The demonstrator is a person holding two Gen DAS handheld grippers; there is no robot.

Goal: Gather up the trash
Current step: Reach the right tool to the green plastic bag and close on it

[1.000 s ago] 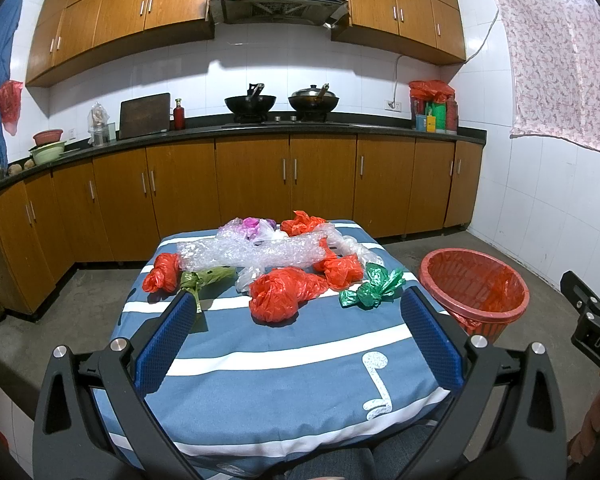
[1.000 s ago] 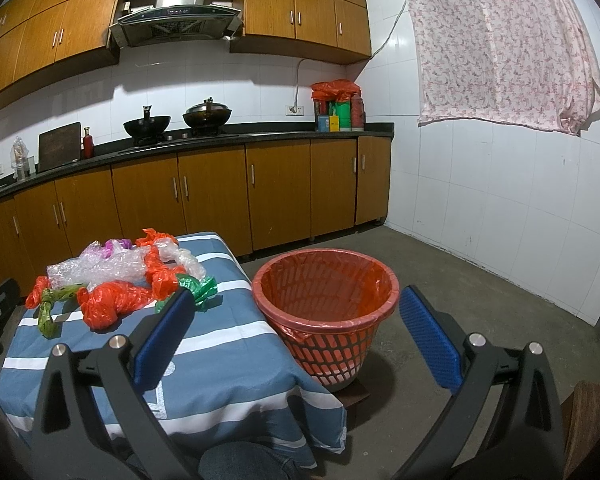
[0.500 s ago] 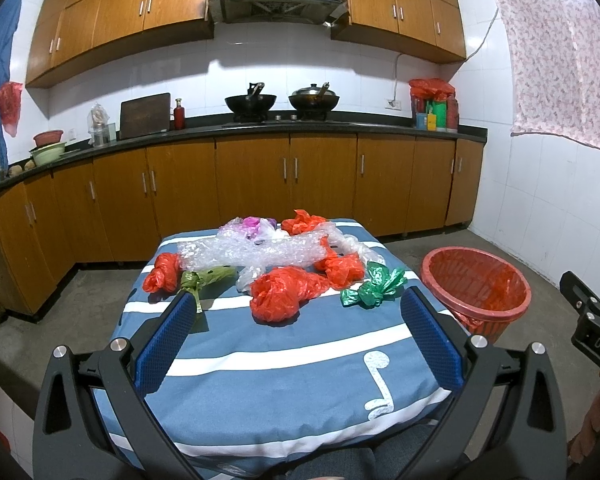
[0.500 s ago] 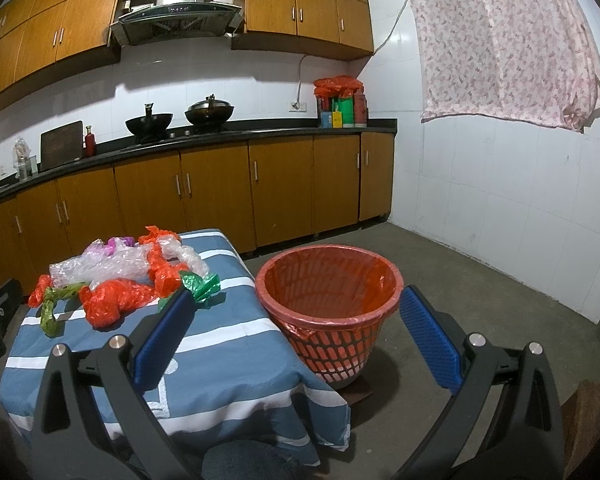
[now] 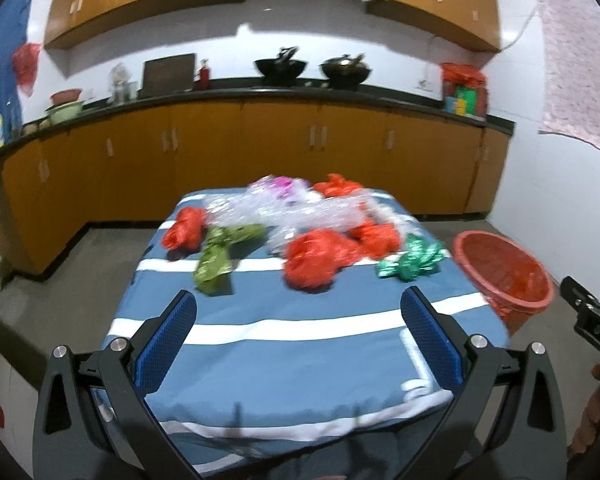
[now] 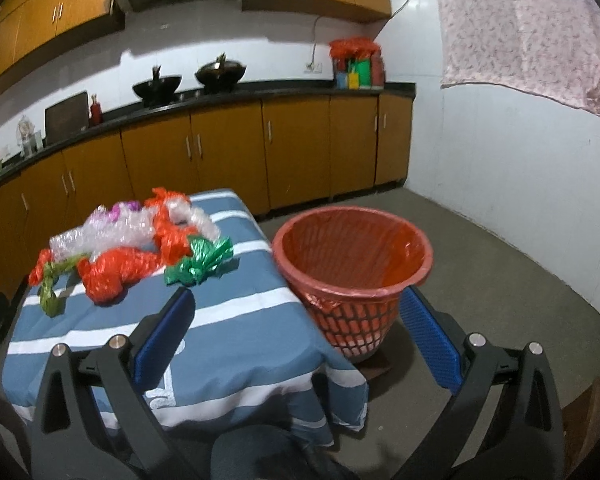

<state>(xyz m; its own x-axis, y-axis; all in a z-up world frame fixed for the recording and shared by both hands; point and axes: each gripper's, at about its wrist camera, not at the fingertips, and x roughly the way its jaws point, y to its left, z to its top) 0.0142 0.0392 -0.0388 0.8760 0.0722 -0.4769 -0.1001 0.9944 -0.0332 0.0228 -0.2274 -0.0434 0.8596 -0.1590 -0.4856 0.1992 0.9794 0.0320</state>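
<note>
A kitchen bench (image 5: 300, 344) under striped cloth carries crumpled bags — red basket (image 6: 352, 256) beside it; left tool (image 5: 300, 320) and right tool (image 6: 296, 320) are held spread, empty.

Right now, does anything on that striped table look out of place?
Yes: crumpled plastic bags litter the far half of the table, red, green and clear, while the lined red basket beside it looks empty.
</note>
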